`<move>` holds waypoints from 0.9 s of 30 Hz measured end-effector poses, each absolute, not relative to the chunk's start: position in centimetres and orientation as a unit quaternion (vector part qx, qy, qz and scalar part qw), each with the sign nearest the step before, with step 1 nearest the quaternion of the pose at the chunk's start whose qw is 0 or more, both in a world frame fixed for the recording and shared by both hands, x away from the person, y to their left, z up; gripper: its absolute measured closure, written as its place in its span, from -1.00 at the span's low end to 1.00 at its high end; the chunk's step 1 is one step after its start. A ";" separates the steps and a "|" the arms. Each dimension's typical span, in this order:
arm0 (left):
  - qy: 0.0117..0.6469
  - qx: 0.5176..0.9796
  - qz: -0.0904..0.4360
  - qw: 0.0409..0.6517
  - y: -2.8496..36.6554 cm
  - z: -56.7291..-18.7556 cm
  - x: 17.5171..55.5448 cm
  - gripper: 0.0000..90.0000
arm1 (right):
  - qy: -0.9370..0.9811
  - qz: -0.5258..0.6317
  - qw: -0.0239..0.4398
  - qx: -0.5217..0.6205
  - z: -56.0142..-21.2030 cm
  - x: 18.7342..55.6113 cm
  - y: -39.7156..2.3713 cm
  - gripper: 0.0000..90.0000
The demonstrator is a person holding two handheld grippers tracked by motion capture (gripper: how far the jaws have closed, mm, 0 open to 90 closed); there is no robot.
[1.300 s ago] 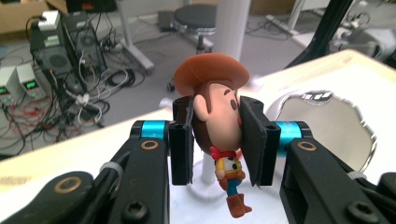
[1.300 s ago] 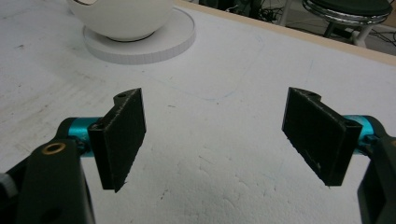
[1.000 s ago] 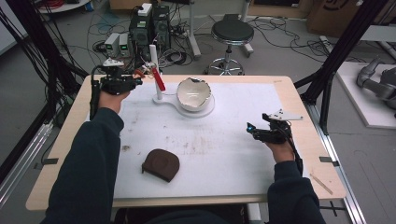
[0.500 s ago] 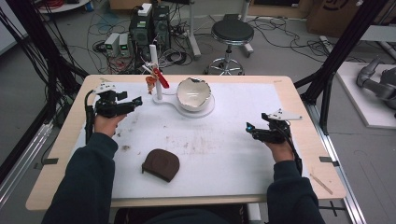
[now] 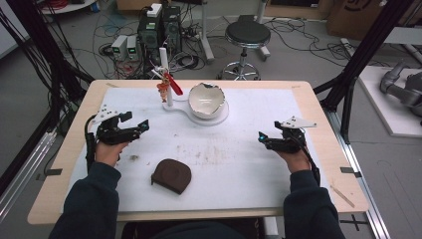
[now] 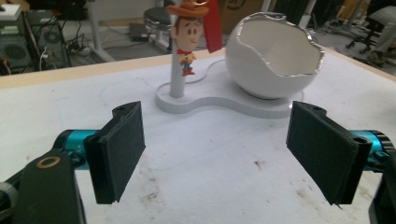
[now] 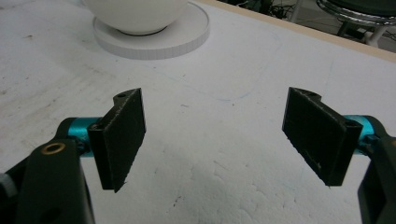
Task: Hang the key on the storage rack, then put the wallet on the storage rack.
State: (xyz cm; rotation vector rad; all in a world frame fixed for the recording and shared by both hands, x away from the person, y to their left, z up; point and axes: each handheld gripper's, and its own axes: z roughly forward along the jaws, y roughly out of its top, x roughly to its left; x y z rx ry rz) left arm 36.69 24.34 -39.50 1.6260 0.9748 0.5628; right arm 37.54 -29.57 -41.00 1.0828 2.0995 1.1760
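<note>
A white foam sheet [image 5: 239, 149], smudged with brownish specks at the centre of the high view, is covering a pale wood table [image 5: 318, 107]. At upper centre a white eggshell-shaped bowl [image 5: 206, 98] is sitting on a white stand [image 5: 181, 107], beside a white post [image 5: 165, 74] carrying a red strip [image 5: 173, 84] and a cartoon cowboy figure [image 6: 187, 28] in an orange-brown hat and yellow shirt. At lower centre a dark brown pouch [image 5: 171, 175] is lying. The left gripper [image 6: 215, 151] and right gripper [image 7: 215, 140] are showing black pads on teal barrels. Both sleeves [image 5: 94, 204] are dark navy.

White-matted table [image 5: 308, 94], stand [image 5: 209, 117], pouch [image 5: 171, 175]
</note>
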 end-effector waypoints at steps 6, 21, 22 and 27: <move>0.393 0.698 0.201 0.564 23.8 -40.0 35.6 -0.57 | 0.771 0.436 0.243 0.396 -40.9 37.5 -29.2 -0.52; 0.356 0.753 0.120 0.541 21.8 -41.7 33.6 -0.55 | 0.781 0.446 0.228 0.373 -40.6 36.4 -28.5 -0.51; 0.351 0.761 0.114 0.534 21.6 -41.8 33.3 -0.55 | 0.780 0.449 0.226 0.372 -40.6 36.3 -28.4 -0.51; 0.334 0.797 0.065 0.499 21.3 -43.1 32.0 -0.55 | 0.782 0.449 0.219 0.373 -40.7 36.5 -28.4 -0.51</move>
